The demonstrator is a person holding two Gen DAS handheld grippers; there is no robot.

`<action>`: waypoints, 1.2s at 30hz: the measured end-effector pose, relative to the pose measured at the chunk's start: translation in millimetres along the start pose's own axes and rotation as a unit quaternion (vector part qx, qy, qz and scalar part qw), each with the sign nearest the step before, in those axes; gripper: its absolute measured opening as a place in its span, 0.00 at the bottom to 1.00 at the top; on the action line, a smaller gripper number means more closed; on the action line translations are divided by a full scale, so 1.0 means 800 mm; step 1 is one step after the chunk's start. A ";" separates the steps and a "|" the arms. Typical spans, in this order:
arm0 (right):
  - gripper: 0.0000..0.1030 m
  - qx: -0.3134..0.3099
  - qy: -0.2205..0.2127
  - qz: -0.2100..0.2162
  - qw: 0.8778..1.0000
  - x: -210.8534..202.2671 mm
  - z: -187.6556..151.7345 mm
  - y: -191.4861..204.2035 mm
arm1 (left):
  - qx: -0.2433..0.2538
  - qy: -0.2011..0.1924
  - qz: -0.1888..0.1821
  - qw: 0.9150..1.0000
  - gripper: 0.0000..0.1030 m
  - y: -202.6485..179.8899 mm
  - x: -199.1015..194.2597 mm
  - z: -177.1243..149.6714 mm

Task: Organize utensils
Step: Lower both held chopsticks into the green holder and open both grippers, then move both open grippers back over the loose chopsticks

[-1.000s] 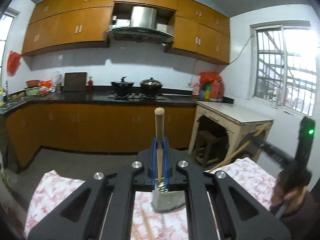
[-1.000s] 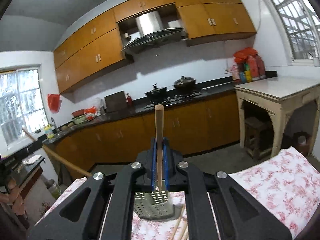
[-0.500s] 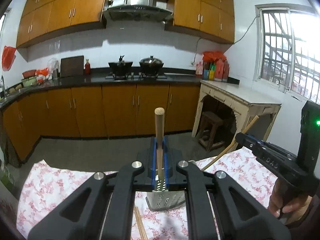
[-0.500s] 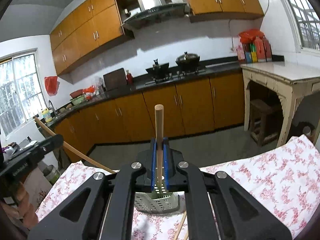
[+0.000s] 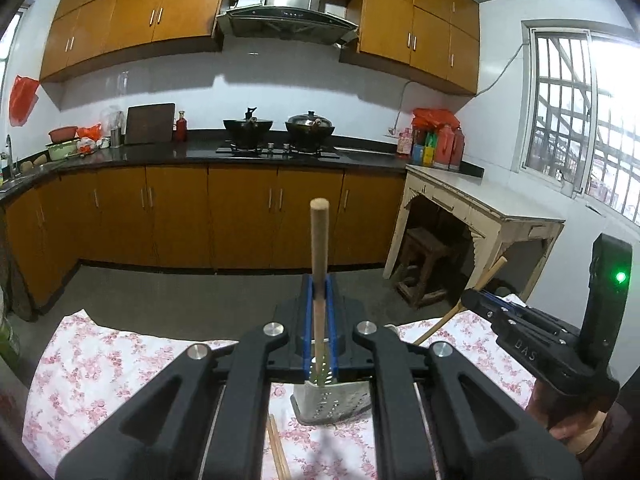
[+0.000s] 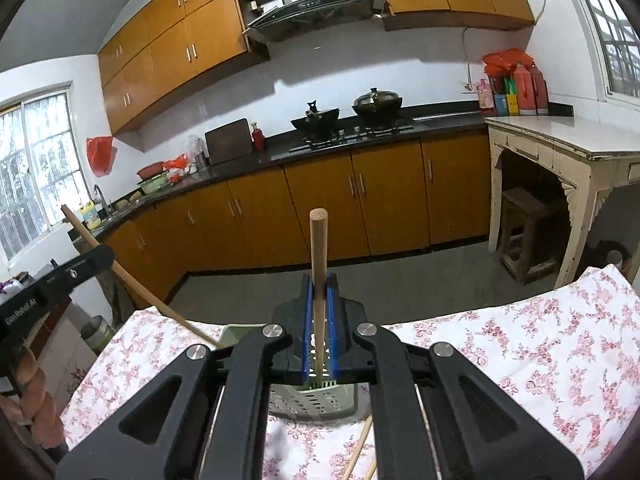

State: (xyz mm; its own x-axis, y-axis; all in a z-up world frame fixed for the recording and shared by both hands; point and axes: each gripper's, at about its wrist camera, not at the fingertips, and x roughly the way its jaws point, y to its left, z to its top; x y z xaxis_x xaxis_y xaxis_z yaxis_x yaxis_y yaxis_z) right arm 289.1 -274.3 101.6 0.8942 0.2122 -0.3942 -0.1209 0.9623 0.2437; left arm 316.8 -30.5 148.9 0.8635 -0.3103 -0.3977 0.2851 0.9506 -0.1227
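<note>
Wooden chopstick (image 5: pixel 319 264) pinched upright between the blue pads of the left claw (image 5: pixel 319 320); a second chopstick (image 6: pixel 319 276) is pinched the same way in the right claw (image 6: pixel 319 320). Just beyond both claws, a perforated utensil holder (image 5: pixel 330 400) stands on the worktop (image 5: pixel 100 356), which carries a pink floral cloth. Loose chopsticks (image 5: pixel 278 452) lie on the cloth near the holder, close to the cameras. In the left wrist view the right claw shows at the right, its stick slanting up and away. Farther off: floor, orange base cabinets (image 5: pixel 180 216), black counter with two pots (image 5: pixel 276 126), range hood (image 5: pixel 288 16) above.
</note>
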 end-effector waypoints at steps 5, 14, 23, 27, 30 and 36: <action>0.07 0.003 0.003 0.000 1.000 0.008 0.004 0.001 | 0.005 0.003 0.002 1.000 0.07 -0.001 0.004 0.003; 0.29 0.019 0.009 -0.009 1.000 0.005 0.003 -0.006 | -0.004 0.024 0.029 0.999 0.30 0.005 0.021 -0.009; 0.41 0.019 -0.025 -0.010 0.999 -0.042 0.008 -0.003 | -0.019 -0.012 0.040 0.999 0.42 0.021 -0.039 -0.009; 0.41 0.003 -0.053 -0.019 0.998 -0.093 0.001 -0.005 | -0.031 -0.030 0.041 0.998 0.47 0.030 -0.078 -0.022; 0.44 -0.008 -0.053 -0.038 0.998 -0.119 -0.024 -0.016 | -0.026 -0.036 0.058 0.997 0.53 0.039 -0.107 -0.050; 0.44 0.014 0.044 -0.082 0.996 -0.099 -0.116 -0.067 | -0.026 0.024 0.112 0.993 0.57 0.069 -0.106 -0.144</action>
State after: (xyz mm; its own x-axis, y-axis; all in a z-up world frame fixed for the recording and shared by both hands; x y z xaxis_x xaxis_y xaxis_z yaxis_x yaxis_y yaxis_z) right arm 184.9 -326.6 37.3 0.8600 0.0672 -0.5059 0.0377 0.9803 0.1941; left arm 211.8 48.7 71.1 0.8820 -0.0918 -0.4622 0.0655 0.9952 -0.0726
